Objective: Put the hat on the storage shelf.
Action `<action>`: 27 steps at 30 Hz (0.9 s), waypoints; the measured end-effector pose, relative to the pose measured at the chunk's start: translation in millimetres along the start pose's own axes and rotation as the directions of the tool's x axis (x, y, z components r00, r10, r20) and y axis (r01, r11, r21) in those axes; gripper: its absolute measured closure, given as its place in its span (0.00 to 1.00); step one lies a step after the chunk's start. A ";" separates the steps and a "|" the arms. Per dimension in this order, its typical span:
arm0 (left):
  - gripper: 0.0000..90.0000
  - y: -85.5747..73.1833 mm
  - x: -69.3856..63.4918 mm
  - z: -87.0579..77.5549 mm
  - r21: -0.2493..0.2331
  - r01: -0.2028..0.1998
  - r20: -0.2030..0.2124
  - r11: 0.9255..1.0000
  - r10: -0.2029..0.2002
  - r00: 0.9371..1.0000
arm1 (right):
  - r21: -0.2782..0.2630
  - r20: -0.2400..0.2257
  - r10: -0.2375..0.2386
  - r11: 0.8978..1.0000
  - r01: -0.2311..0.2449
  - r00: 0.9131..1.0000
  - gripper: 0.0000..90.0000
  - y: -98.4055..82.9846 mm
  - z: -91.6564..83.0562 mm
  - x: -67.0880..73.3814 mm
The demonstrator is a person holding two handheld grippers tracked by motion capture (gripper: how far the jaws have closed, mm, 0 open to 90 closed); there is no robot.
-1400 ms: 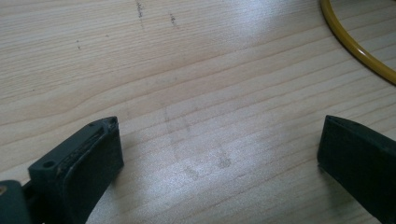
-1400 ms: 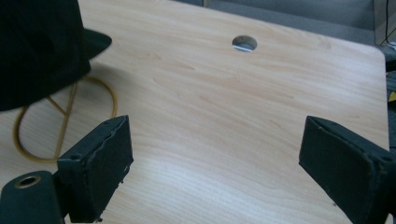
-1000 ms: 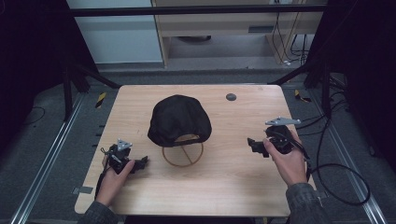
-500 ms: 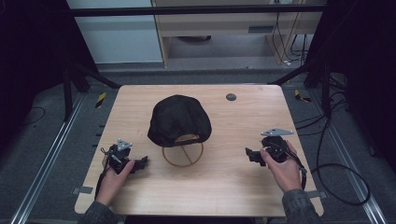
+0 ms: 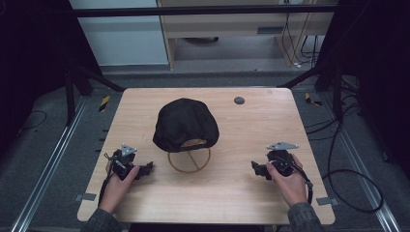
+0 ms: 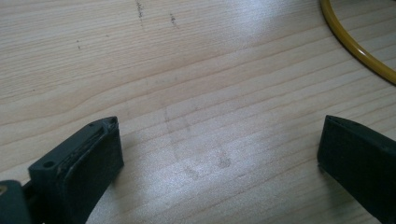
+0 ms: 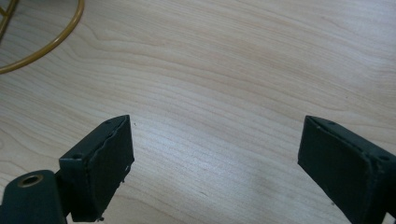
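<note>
Tongs wide apart on both sides, nothing between the jaws: left gripper (image 5: pixel 145 169) and right gripper (image 5: pixel 257 168) low over bare table (image 5: pixel 270 121), each aimed inward at the middle. Likely a ready stance, flanking the black cap (image 5: pixel 186 123) from either side. Cap perched on a yellow wire ring stand (image 5: pixel 189 160) near the centre, well apart from both. Small dark disc (image 5: pixel 239 100) toward the far edge. Compared with a second ago: right gripper lower and nearer the person; left unchanged.
</note>
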State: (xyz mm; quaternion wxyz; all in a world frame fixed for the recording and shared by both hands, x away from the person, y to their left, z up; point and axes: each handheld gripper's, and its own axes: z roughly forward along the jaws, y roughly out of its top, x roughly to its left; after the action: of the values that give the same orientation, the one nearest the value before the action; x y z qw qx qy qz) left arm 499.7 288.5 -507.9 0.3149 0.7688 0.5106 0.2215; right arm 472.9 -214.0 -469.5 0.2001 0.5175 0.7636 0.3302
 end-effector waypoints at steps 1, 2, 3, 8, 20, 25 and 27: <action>0.00 0.0 0.0 0.0 0.000 0.000 0.000 1.000 0.000 1.000 | 0.000 0.000 0.000 1.000 0.000 1.000 0.12 0.0 0.0 0.0; 0.00 0.0 0.0 0.0 0.000 0.000 0.000 1.000 0.000 1.000 | 0.001 -0.002 0.001 1.000 -0.001 1.000 0.12 -1.3 0.8 0.6; 0.00 0.0 0.0 0.0 0.000 0.000 0.000 1.000 0.000 1.000 | 0.002 -0.006 0.003 1.000 -0.003 1.000 0.12 -2.4 1.5 1.3; 0.00 0.0 0.0 0.0 0.000 0.000 0.000 1.000 0.000 1.000 | 0.005 -0.005 0.002 1.000 -0.002 1.000 0.12 -8.5 7.3 4.8; 0.00 0.0 0.0 0.0 0.000 0.000 0.000 1.000 0.000 1.000 | -0.013 -0.011 0.020 1.000 -0.020 1.000 0.11 -9.6 21.5 15.4; 0.00 0.0 0.0 0.0 0.000 0.000 0.000 1.000 0.000 1.000 | -0.006 -0.009 0.022 1.000 -0.022 1.000 0.11 -10.1 27.1 18.7; 0.00 0.0 0.0 0.0 0.000 -0.001 0.000 1.000 0.001 1.000 | -0.008 -0.005 0.016 1.000 -0.016 1.000 0.11 -10.6 29.5 19.8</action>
State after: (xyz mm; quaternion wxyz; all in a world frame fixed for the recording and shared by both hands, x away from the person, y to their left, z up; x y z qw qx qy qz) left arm 499.7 288.6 -507.9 0.3147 0.7690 0.5104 0.2215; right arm 477.4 -189.6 -497.0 0.1974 0.5220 0.7587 0.3361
